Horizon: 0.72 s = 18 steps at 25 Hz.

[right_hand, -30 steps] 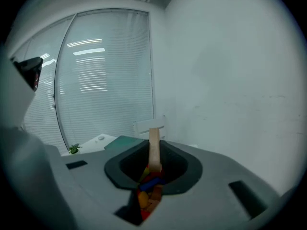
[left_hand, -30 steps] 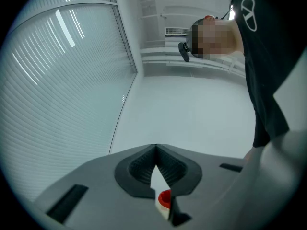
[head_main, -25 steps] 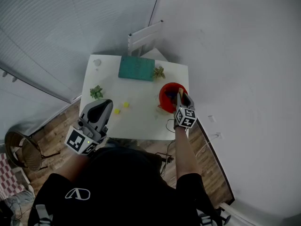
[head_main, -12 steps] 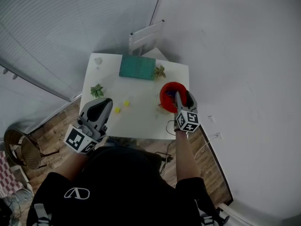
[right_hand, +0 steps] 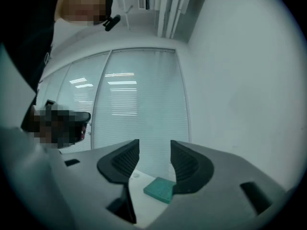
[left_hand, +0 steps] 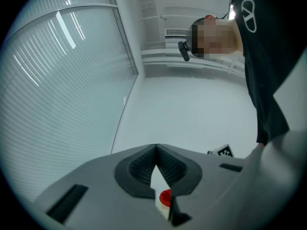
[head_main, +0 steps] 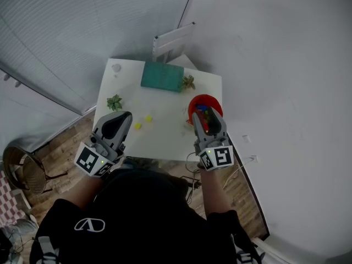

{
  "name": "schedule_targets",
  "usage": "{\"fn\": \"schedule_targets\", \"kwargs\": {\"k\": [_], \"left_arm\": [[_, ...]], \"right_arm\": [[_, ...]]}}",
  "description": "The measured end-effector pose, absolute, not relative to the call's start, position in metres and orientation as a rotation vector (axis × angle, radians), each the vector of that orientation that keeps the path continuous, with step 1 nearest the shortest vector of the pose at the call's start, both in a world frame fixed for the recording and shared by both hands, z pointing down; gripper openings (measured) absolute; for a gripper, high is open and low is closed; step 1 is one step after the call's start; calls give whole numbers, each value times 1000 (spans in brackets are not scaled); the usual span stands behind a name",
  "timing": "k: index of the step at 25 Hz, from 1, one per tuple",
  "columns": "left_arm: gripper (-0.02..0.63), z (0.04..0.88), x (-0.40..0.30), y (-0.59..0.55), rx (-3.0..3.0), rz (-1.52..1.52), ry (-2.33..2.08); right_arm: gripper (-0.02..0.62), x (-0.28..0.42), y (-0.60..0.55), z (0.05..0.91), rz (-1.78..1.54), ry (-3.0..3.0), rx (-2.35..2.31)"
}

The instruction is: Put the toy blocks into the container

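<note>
On the white table (head_main: 165,139), a red container (head_main: 201,104) near the right edge holds several coloured blocks. Two yellow blocks (head_main: 148,117) (head_main: 137,126) lie loose near the table's middle. In the head view my right gripper (head_main: 207,117) hovers just in front of the container, at the table's near right. In the right gripper view it (right_hand: 154,150) is open with nothing between its fingers. My left gripper (head_main: 121,117) hangs over the near left corner, short of the yellow blocks. Its tips (left_hand: 156,147) meet with nothing held, and the red container (left_hand: 164,198) peeks through below them.
A teal box (head_main: 161,76) lies at the table's far side, with a small plant (head_main: 188,82) beside it and another plant (head_main: 114,102) at the left. A white chair (head_main: 173,40) stands behind the table. A wicker chair (head_main: 19,169) sits on the wooden floor at the left.
My right gripper has drawn back from over the red container toward the person, and its jaws have opened. The left gripper has hardly moved.
</note>
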<state>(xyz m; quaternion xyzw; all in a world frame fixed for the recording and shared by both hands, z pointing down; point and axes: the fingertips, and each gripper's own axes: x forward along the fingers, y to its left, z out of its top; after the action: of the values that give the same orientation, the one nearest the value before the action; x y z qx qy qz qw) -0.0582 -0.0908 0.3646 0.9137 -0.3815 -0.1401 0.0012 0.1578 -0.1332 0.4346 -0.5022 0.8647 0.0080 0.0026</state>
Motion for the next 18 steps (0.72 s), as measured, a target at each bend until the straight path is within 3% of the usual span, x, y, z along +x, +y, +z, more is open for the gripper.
{"fn": "schedule_targets", "kwargs": {"k": [10, 18], "left_arm": [[5, 364, -68, -86, 2860, -447, -1220], [5, 366, -77, -85, 2848, -442, -1244]], "right_arm": [[204, 74, -84, 385, 161, 2806, -1262], [204, 54, -83, 395, 147, 2861, -1186]]}}
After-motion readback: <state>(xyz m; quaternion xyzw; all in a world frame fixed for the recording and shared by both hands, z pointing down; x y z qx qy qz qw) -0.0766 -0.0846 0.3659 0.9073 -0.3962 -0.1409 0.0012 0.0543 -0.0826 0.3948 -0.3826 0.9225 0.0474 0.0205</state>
